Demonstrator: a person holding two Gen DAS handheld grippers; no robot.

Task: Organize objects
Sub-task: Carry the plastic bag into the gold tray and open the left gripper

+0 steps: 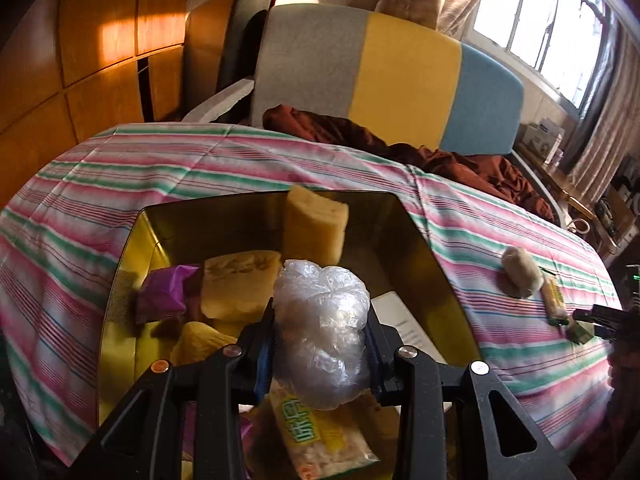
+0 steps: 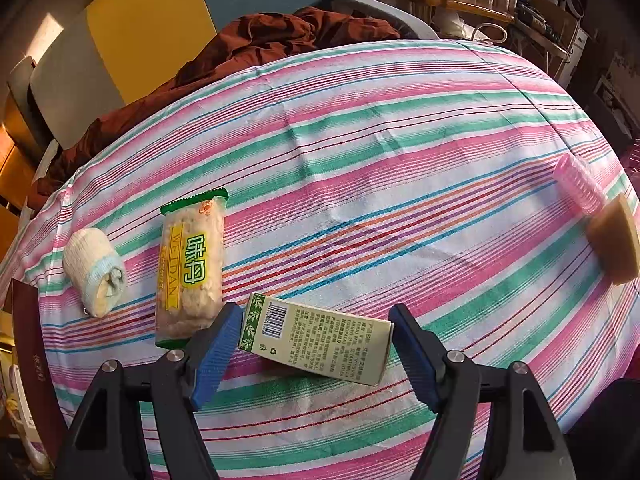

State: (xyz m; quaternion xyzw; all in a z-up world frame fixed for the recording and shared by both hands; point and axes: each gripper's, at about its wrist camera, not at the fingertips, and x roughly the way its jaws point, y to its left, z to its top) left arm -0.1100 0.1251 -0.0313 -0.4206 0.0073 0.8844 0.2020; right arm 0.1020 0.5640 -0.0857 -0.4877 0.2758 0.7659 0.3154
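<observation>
Bag (image 1: 322, 332): left wrist view; clear crinkled plastic bundle clamped between the left gripper (image 1: 322, 344) pads, squeezed narrow, held above the tin (image 1: 416, 236).
Tin: gold, open, directly below and ahead of the left gripper; already holds a yellow sponge block (image 1: 316, 226), a purple packet (image 1: 164, 294) and a snack bar (image 1: 320, 436).
Bag handling: probably light, soft and slippery; it deforms under the pads, so a grip across its thick middle looks safest.
Box (image 2: 316, 338): right wrist view; green-and-cream carton lying flat on the striped cloth (image 2: 380, 160), between the right gripper (image 2: 316, 348) pads.
Right gripper: jaws wide, pads flanking the box ends, not pressing.
Box handling: likely light and stiff cardboard; gripping it end to end needs a wide hold, and the ends may crush if squeezed hard.
Left of right gripper: Weidan bar (image 2: 192, 268), then a cloth roll (image 2: 94, 270).
Far right: pink roller (image 2: 580, 188) and tan wedge (image 2: 616, 240).
</observation>
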